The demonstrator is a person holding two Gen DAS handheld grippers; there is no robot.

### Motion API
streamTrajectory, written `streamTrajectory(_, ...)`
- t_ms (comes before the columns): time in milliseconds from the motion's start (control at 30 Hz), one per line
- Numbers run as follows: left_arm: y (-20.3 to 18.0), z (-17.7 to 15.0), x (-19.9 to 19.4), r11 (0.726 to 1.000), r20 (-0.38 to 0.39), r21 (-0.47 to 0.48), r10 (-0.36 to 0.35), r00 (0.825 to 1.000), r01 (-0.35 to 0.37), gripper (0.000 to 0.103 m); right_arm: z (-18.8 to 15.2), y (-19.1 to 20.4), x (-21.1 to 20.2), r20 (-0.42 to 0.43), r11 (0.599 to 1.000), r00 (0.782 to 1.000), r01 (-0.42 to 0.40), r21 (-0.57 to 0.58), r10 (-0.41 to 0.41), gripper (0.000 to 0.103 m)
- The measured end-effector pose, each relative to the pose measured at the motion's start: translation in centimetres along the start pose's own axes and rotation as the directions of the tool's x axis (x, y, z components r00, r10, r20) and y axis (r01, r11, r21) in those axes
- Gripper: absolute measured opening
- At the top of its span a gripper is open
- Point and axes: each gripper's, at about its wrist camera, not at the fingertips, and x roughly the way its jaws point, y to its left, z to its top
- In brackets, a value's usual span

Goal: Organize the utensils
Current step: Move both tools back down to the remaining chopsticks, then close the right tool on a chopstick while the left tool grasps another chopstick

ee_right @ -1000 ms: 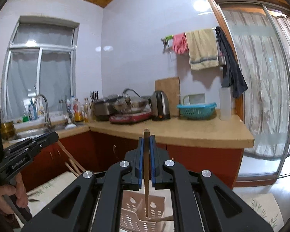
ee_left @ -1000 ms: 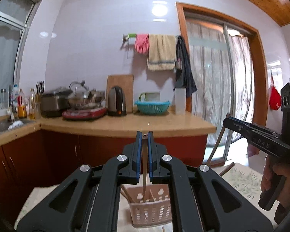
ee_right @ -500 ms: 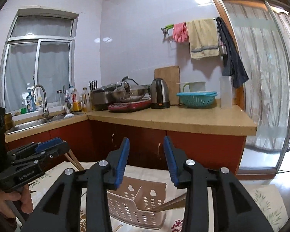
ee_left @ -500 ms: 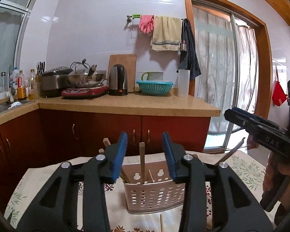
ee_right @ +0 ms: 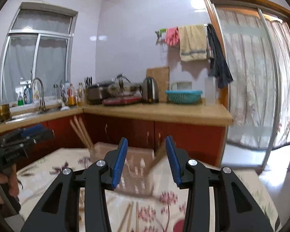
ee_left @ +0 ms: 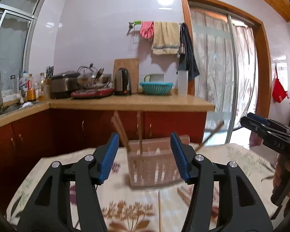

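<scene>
Kitchen, floral-cloth worktop (ee_left: 125, 199). Loose chopsticks (ee_left: 183, 193) lower centre: light, stiff, slippery; best pinched mid-shaft. Left gripper (ee_left: 144, 158) fingers spread, just widened, empty; right gripper (ee_right: 146, 162) likewise. Basket (ee_left: 154, 168) centre.

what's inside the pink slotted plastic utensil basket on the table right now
Wooden chopsticks stand in the pink slotted plastic utensil basket: a leaning bunch at its left, one upright, another slanting out right. Their lower ends and the basket's bottom are hidden by its walls and blur.

i see wooden chopsticks (ee_left: 119, 130) in a perforated plastic basket (ee_left: 154, 169) on matt floral cloth (ee_left: 125, 199); glossy wall tiles (ee_left: 98, 34) behind.
</scene>
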Motion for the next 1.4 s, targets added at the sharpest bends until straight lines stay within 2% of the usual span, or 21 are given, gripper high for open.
streamTrajectory(167,-0.1,-4.4,-0.9,1.000,-0.097,-0.007,0.026,0.995,-0.027,0.054,-5.6,-0.4,-1.6,-0.084,1.000,0.996,0.015,0.028,-0.012,0.042)
streamTrajectory(367,0.1,-9.8,-1.9,0.998,-0.227,-0.037,0.043,0.973,-0.052,0.054,-11.4,-0.2,-3.2,-0.172,1.000,0.985,0.006,0.030,-0.001,0.042)
streamTrajectory(667,-0.4,-14.9,-2.9,0.995,-0.313,-0.081,0.038,0.949,-0.066,0.054,-17.3,0.0,-4.2,-0.272,0.999,0.962,-0.013,0.044,0.025,0.036)
streamTrajectory(833,-1.2,-17.1,-3.0,0.995,-0.344,-0.080,0.027,0.939,-0.059,0.053,-18.8,-0.2,-4.3,-0.296,0.999,0.955,-0.018,0.044,0.031,0.032)
streamTrajectory(1033,-1.7,-18.1,-2.8,0.996,-0.353,-0.071,0.026,0.935,-0.055,0.051,-19.7,0.0,-4.4,-0.302,1.000,0.953,-0.017,0.025,0.024,0.028)
streamTrajectory(1067,-1.8,-18.2,-2.7,0.996,-0.358,-0.069,0.025,0.933,-0.053,0.045,-19.7,0.1,-4.4,-0.302,1.000,0.953,-0.018,0.023,0.025,0.028)
streamTrajectory(1133,-2.1,-18.3,-2.6,0.997,-0.368,-0.061,0.027,0.929,-0.053,0.041,-19.7,0.1,-4.4,-0.301,1.000,0.953,-0.018,0.022,0.024,0.027)
streamTrajectory(1200,-2.4,-18.5,-2.5,0.997,-0.377,-0.057,0.022,0.926,-0.046,0.033,-19.7,0.1,-4.4,-0.301,1.000,0.953,-0.018,0.023,0.024,0.027)
streamTrajectory(1333,-2.8,-19.1,-2.1,0.998,-0.406,-0.050,0.017,0.914,-0.041,0.025,-19.6,0.1,-4.4,-0.301,1.000,0.953,-0.019,0.021,0.024,0.026)
streamTrajectory(1400,-2.9,-19.2,-2.1,0.998,-0.406,-0.046,0.022,0.914,-0.045,0.023,-19.6,0.1,-4.4,-0.300,1.000,0.954,-0.019,0.022,0.024,0.025)
